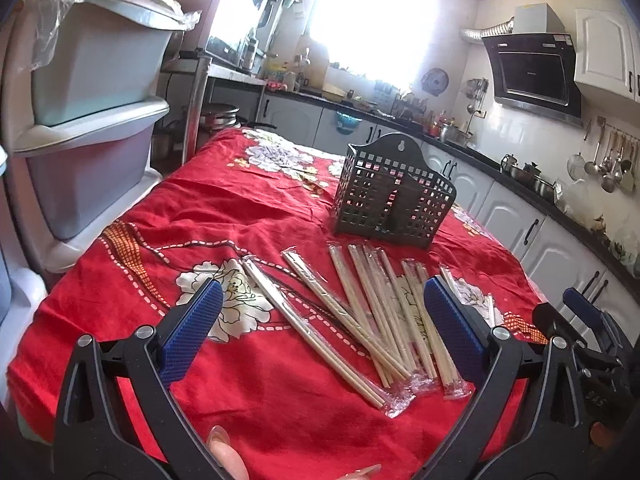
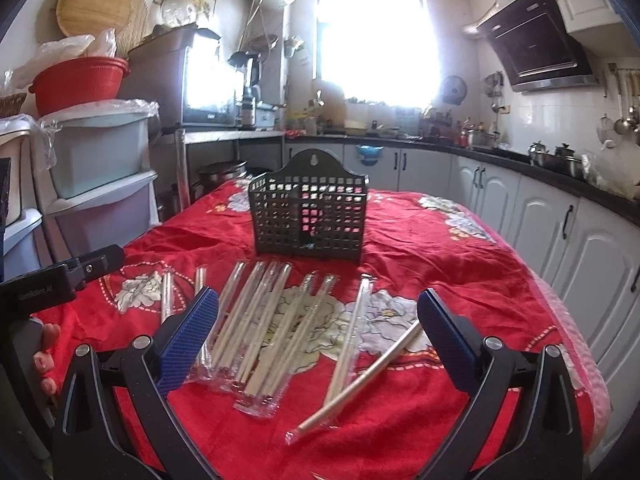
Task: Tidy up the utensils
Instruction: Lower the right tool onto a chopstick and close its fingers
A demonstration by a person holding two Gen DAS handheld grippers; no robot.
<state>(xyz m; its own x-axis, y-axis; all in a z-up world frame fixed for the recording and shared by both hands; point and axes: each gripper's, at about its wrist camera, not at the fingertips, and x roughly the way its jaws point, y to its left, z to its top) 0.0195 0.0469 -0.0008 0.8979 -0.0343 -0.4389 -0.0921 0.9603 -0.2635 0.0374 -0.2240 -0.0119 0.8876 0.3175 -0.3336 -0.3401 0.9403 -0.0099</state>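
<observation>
Left gripper (image 1: 322,312) and right gripper (image 2: 318,318) fingers apart, empty, above wrapped chopsticks (image 1: 372,312) on red tabletop (image 1: 248,216); black basket (image 2: 308,218) upright behind.

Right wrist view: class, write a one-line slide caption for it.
Open right gripper hovers over wrapped chopsticks on a red floral tablecloth, dark perforated utensil holder behind.

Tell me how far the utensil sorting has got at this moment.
Nothing looks done: the black basket holds no chopsticks that I can see through its holes. Nothing is in hand either; the left gripper and right gripper both hang open above the red cloth. All the wrapped chopsticks lie loose in front of the basket, waiting to go in.
</observation>
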